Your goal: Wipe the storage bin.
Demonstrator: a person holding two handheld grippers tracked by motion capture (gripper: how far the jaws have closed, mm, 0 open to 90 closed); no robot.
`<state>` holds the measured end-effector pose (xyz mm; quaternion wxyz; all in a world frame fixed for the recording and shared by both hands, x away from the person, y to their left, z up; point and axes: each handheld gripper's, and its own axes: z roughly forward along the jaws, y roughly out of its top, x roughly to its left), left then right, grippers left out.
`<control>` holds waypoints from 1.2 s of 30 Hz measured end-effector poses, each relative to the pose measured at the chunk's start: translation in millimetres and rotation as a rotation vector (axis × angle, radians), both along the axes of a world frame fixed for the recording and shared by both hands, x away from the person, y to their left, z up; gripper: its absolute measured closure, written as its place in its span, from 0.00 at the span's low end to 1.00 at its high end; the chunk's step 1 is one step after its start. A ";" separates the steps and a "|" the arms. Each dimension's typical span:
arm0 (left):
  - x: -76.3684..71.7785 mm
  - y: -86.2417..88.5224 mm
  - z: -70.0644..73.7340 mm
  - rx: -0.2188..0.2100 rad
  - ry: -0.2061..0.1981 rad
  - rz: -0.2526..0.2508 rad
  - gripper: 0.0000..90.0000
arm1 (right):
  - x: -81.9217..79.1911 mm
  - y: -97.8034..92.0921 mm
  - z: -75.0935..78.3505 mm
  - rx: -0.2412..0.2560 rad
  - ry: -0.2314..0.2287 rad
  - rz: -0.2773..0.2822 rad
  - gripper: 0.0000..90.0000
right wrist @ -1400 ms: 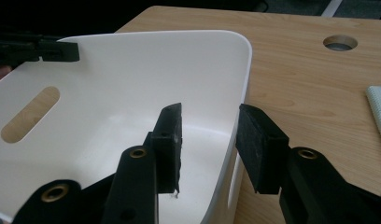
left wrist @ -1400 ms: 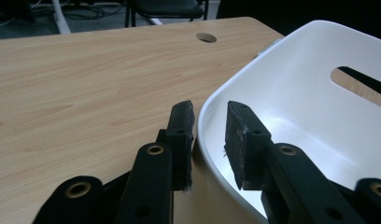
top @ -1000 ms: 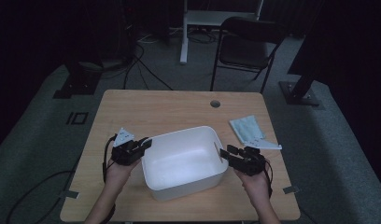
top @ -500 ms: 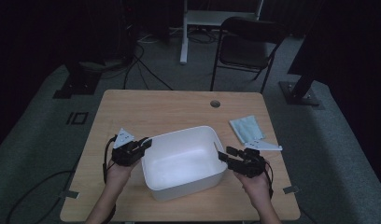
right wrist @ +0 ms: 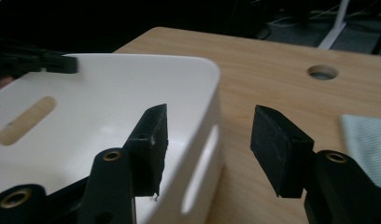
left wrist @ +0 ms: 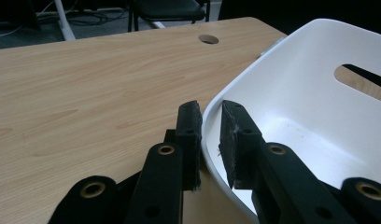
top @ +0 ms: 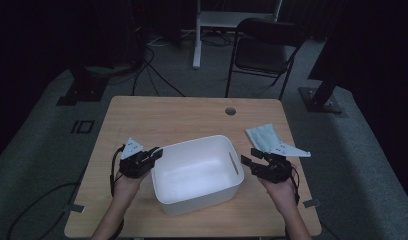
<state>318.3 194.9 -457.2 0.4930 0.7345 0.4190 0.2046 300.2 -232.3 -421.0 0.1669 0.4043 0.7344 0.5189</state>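
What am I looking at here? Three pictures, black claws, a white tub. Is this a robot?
No robot: a person holds a hand-held gripper in each hand. One picture looks down from above; the other two come from cameras riding on each gripper. On the table stand a white tub and a pale cloth. The left hand-held gripper has its jaws astride the tub's rim, one inside and one outside, not quite closed. The right hand-held gripper is wide open around the opposite rim. Nothing is lifted.

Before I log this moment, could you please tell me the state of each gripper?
Left gripper: jaws straddle the white bin rim, a slight gap showing; grip cannot be told.
Right gripper: open, jaws straddling the bin's wall.
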 end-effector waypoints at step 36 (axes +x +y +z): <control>1.3 0.2 -0.8 -0.008 -0.007 -0.008 0.87 | 106.6 -73.7 -61.1 -0.040 0.063 -0.217 0.43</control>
